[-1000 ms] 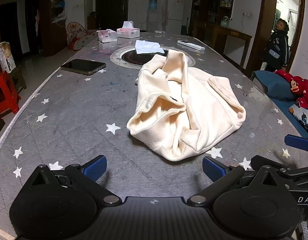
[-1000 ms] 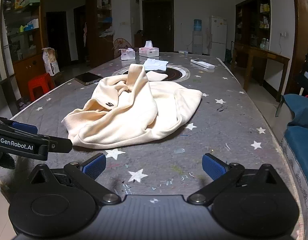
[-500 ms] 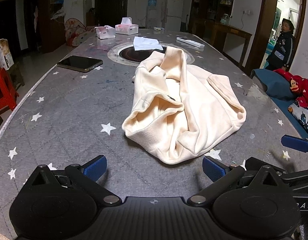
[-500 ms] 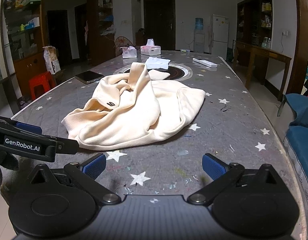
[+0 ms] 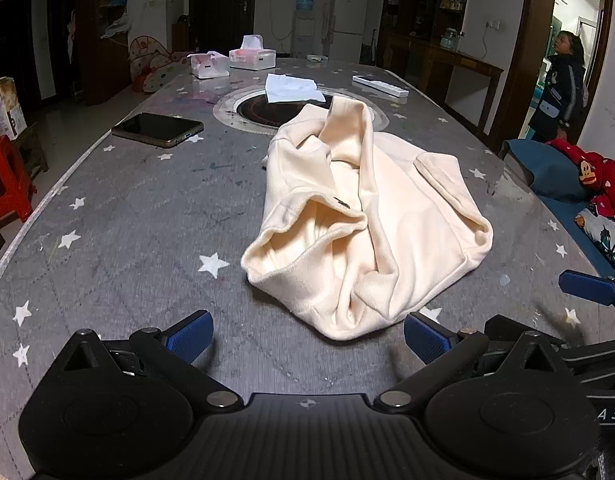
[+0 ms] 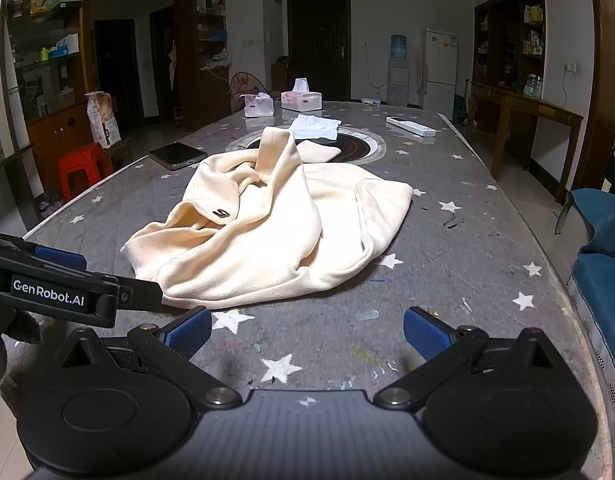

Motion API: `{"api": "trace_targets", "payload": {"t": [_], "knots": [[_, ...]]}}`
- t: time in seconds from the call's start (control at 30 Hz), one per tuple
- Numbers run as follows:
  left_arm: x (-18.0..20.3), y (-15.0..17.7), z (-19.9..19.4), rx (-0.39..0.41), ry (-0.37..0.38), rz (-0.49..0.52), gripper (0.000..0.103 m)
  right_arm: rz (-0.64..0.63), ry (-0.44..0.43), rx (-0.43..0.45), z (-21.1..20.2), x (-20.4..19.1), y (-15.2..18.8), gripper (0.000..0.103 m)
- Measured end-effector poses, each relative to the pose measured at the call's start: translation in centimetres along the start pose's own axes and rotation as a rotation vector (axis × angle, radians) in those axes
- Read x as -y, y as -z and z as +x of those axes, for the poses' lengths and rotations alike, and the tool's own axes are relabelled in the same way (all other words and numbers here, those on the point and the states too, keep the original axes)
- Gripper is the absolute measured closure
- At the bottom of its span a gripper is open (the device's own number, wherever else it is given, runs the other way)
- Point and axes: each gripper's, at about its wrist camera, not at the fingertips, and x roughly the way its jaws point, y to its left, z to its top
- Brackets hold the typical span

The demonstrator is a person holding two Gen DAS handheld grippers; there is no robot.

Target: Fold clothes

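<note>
Both tongs, left tongs (image 5: 305, 336) and right tongs (image 6: 305, 330), have moved closer to the crumpled cream top (image 5: 371, 220) on the tabletop (image 5: 139, 216), wide open, holding nothing

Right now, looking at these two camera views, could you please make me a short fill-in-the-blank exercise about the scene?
1. The cream garment lies crumpled on a grey tablecloth printed with white ____.
2. Both the left gripper and the right gripper are ____.
3. The dark phone lies to the ____ of the garment.

Missing words: stars; open; left
</note>
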Motion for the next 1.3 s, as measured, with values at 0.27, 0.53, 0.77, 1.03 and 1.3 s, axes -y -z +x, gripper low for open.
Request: {"api": "trace_targets", "payload": {"t": [0.27, 0.53, 0.77, 1.03, 1.3], "knots": [[0.1, -0.8, 0.6, 0.002, -0.003, 0.008, 0.000, -0.002, -0.010, -0.011, 0.8, 0.0, -0.3, 0.000], [-0.2, -2.3, 1.6, 0.008, -0.016, 0.012, 0.000, 0.006, -0.017, -0.022, 1.9, 0.4, -0.8, 0.000], [-0.4, -3.8, 2.5, 0.014, -0.025, 0.030, 0.000, 0.009, -0.024, -0.031, 3.0, 0.9, -1.5, 0.000], [-1.0, -7.1, 3.9, 0.066, -0.031, 0.043, 0.001, 0.008, -0.048, -0.015, 4.6, 1.5, -3.8, 0.004], [-1.6, -10.5, 6.5, 0.074, -0.011, 0.060, 0.010, 0.026, -0.084, -0.026, 7.3, 2.4, -6.6, 0.016]]}}
